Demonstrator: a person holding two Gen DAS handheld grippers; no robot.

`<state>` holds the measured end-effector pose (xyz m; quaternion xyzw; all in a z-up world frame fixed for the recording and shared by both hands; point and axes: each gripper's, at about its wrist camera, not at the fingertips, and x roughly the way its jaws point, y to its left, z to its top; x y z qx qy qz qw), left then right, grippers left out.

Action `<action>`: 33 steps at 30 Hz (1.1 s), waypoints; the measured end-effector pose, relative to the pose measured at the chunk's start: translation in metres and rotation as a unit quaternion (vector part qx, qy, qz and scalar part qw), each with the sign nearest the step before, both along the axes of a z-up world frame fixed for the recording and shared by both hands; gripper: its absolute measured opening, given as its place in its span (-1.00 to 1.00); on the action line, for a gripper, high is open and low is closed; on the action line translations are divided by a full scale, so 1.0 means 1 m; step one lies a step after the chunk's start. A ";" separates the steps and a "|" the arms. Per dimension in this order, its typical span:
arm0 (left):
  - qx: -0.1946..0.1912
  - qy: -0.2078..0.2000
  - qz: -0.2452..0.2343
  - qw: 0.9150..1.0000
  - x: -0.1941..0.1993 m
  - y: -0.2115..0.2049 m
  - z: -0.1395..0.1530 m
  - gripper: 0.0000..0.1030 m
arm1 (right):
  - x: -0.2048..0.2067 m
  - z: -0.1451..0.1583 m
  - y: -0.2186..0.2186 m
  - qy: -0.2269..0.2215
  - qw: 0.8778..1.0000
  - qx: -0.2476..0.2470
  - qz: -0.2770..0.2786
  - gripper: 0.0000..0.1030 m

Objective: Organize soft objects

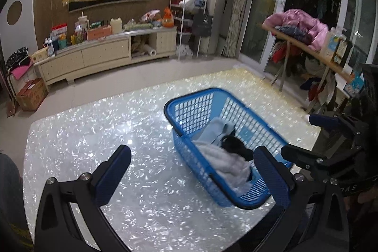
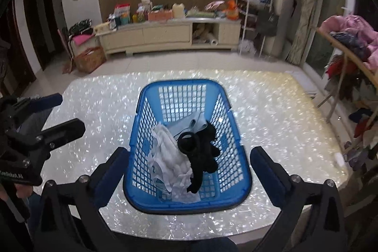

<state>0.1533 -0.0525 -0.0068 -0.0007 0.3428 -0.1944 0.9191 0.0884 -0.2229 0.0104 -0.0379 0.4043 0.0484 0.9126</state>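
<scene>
Left wrist view
Left gripper (image 1: 198,165): black frame with blue padded fingers, nearest the lens, jaws spread wide and nothing between them; its base is cut off by the lower edge.
Blue plastic lattice basket (image 1: 189,108): stands on the pearly white tabletop (image 1: 94,124), right of centre; its near corner is hidden behind the right-hand blue finger (image 1: 271,176).
White ribbed cloth (image 1: 226,162): lies in the basket, touching a pale blue cloth (image 1: 217,131) and a black soft item (image 1: 236,148) (only partly seen past the basket wall).
Right gripper (image 1: 304,136): enters at the right edge, body cut off, fingers apart.

Right wrist view
Right gripper (image 2: 189,163): jaws fully spread either side of the basket's near end, holding nothing, pads clear of the basket walls.
Blue basket (image 2: 182,204): centred on the tabletop (image 2: 283,124), whole rim visible.
Contents: white cloth (image 2: 172,157), black item (image 2: 200,152) on top of it, pale blue cloth (image 2: 189,126) behind (their shapes are hard to tell).
Left gripper (image 2: 59,110): at the left edge, blurred, fingers apart, hand (image 2: 21,190) mostly hidden.
</scene>
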 end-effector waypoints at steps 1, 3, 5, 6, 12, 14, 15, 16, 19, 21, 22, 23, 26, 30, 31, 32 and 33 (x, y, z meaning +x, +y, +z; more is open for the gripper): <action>-0.005 -0.006 0.000 1.000 -0.006 0.000 0.006 1.00 | -0.006 0.005 -0.001 -0.008 1.000 0.000 -0.005 0.99; -0.011 -0.015 -0.001 1.000 -0.014 0.000 0.013 1.00 | -0.014 0.015 0.001 -0.023 1.000 -0.003 -0.012 0.99; -0.014 -0.023 -0.006 1.000 -0.024 -0.001 0.021 1.00 | -0.026 0.025 0.002 -0.038 0.999 -0.008 -0.019 0.99; -0.014 -0.029 -0.009 0.999 -0.029 -0.003 0.025 1.00 | -0.028 0.026 0.002 -0.042 0.999 -0.011 -0.021 0.99; -0.009 -0.054 -0.010 0.998 -0.052 -0.009 0.042 1.00 | -0.046 0.039 0.003 -0.069 0.997 -0.024 -0.040 0.99; -0.014 -0.060 -0.010 0.998 -0.058 -0.009 0.047 1.00 | -0.048 0.040 0.003 -0.072 0.996 -0.024 -0.042 0.99; -0.015 -0.062 -0.010 0.998 -0.060 -0.009 0.048 1.00 | -0.048 0.040 0.004 -0.074 0.996 -0.025 -0.044 0.99; -0.015 -0.062 -0.010 0.998 -0.062 -0.009 0.049 1.00 | -0.049 0.041 0.004 -0.075 0.996 -0.026 -0.046 0.99; -0.015 -0.066 -0.006 0.998 -0.065 -0.008 0.053 1.00 | -0.053 0.041 0.005 -0.076 0.995 -0.029 -0.048 0.99; -0.012 -0.068 -0.004 0.998 -0.066 -0.007 0.053 1.00 | -0.058 0.042 0.005 -0.079 0.995 -0.028 -0.048 0.99; -0.009 -0.069 -0.003 0.998 -0.067 -0.008 0.053 1.00 | -0.060 0.042 0.005 -0.080 0.995 -0.028 -0.049 0.99; -0.006 -0.069 -0.003 0.998 -0.069 -0.008 0.053 1.00 | -0.060 0.042 0.004 -0.080 0.995 -0.030 -0.050 0.99; -0.005 -0.067 -0.002 0.998 -0.070 -0.010 0.054 1.00 | -0.061 0.040 0.003 -0.076 0.996 -0.026 -0.050 0.99; -0.007 -0.067 -0.001 0.998 -0.071 -0.009 0.053 1.00 | -0.063 0.040 0.005 -0.077 0.996 -0.024 -0.048 0.99; -0.006 -0.066 -0.001 0.998 -0.072 -0.009 0.053 1.00 | -0.063 0.040 0.006 -0.078 0.996 -0.024 -0.047 0.99; -0.006 -0.066 0.000 0.998 -0.072 -0.009 0.054 1.00 | -0.064 0.040 0.007 -0.078 0.996 -0.024 -0.047 0.99; -0.006 -0.065 0.000 0.998 -0.073 -0.008 0.054 1.00 | -0.064 0.040 0.008 -0.078 0.996 -0.024 -0.046 0.99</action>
